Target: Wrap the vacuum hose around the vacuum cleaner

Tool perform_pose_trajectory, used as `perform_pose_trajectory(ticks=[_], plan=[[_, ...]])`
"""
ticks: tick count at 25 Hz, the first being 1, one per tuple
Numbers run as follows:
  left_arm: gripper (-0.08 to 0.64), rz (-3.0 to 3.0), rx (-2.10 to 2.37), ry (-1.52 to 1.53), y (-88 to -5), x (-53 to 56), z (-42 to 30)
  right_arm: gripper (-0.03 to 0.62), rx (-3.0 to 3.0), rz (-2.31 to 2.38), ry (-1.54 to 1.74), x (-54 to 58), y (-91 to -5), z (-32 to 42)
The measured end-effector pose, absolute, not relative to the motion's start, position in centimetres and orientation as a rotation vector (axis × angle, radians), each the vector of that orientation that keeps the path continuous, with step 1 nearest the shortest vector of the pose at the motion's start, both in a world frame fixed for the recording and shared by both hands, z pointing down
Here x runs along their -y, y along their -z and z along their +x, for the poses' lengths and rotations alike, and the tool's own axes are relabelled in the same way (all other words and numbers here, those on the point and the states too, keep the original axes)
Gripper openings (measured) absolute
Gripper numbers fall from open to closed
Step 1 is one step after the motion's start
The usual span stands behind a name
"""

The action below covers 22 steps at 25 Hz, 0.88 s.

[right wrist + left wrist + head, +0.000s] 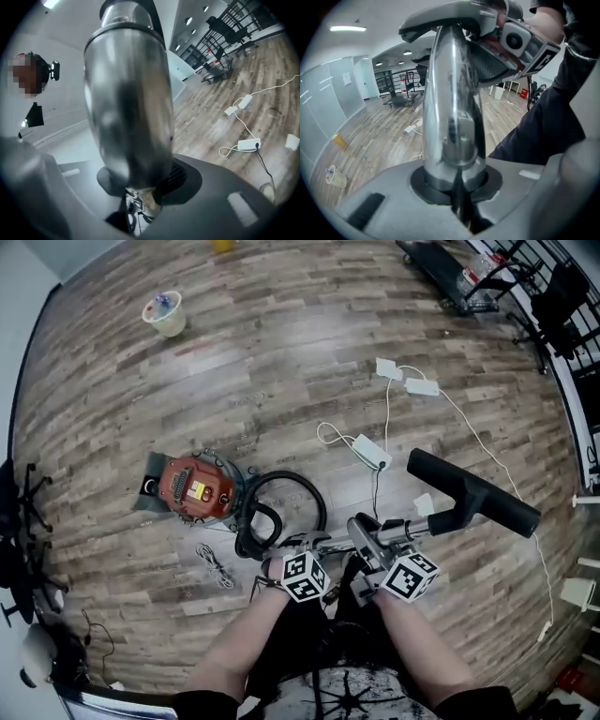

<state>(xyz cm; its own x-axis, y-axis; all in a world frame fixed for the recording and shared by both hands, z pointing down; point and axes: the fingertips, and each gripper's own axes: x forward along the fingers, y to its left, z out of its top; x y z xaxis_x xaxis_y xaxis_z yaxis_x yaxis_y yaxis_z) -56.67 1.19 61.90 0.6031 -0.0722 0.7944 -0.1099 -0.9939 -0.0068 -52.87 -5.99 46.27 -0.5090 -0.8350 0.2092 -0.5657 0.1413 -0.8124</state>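
The red vacuum cleaner (195, 488) sits on the wood floor, and its black hose (286, 507) curls in a loop just to its right. A chrome wand (364, 536) leads to the black floor nozzle (473, 495) at the right. My left gripper (311, 546) is shut on the chrome wand (452, 117), which stands up between the jaws. My right gripper (379, 549) is shut on a thicker part of the same wand (131, 108). In the left gripper view the right gripper (515, 42) shows higher up the tube.
A paper cup (166, 312) stands far left. White power adapters (373, 452) with cables lie beyond the wand. A coiled black cord (216, 566) lies near my left arm. An office chair (19, 512) is at the left edge, and a black cart (441, 273) at top right.
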Motion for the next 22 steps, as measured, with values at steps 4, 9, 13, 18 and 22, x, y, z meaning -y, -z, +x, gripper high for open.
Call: perform_pose_trajectory(ticks=[4, 9, 13, 18, 22], plan=[[0.052, 2.734, 0.151, -1.381, -64.0, -1.7, -57.0, 0.135, -2.149, -1.373, 1.357, 6.0, -49.0, -53.0], [0.061, 2.681, 0.242, -1.374, -65.9, 0.4, -56.7, 0.135, -2.242, -1.21, 1.359, 8.4, -50.8, -53.1], [0.078, 2.667, 0.279, -1.334, -67.6, 2.7, -55.1, 0.135, -2.255, -1.117, 1.373, 10.8, -53.1, -51.3], [0.084, 2.646, 0.28, -1.353, -70.8, 4.6, -51.5, 0.135, -2.271, -1.006, 1.359, 12.8, -56.7, -47.4], [0.086, 2.624, 0.267, -1.397, -75.0, 5.5, -49.3, 0.133, -2.264, -0.966, 1.351, 13.7, -61.1, -44.7]])
